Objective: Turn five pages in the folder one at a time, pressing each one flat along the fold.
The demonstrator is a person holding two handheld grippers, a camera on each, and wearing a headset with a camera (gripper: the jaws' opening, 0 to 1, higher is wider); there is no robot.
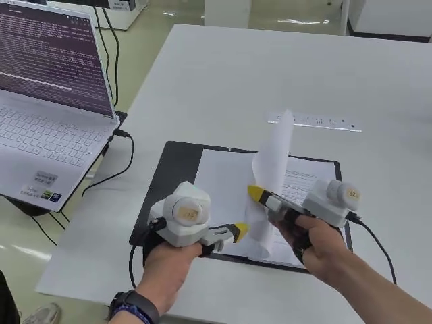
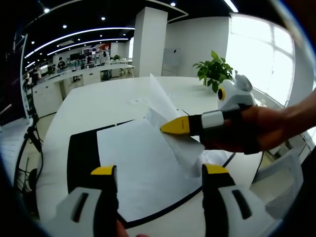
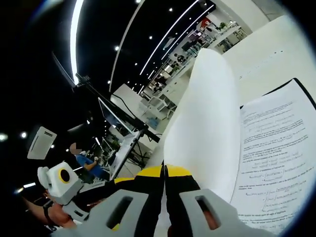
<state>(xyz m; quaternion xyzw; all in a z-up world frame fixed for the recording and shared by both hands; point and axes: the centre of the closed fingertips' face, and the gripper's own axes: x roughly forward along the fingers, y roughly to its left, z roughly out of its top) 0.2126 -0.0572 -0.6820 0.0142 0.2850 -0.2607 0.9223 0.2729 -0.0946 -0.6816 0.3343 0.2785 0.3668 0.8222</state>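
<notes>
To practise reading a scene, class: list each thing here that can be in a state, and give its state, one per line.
Folder: open, lying flat.
Page: lifted and curled, standing up from the fold.
Right claw: shut on the page.
Left claw: open, holding nothing.
Laptop: lid open, screen lit.

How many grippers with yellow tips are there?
2. The left gripper is open, low over the folder near its front edge. The right gripper is beside it, shut on the raised page.
</notes>
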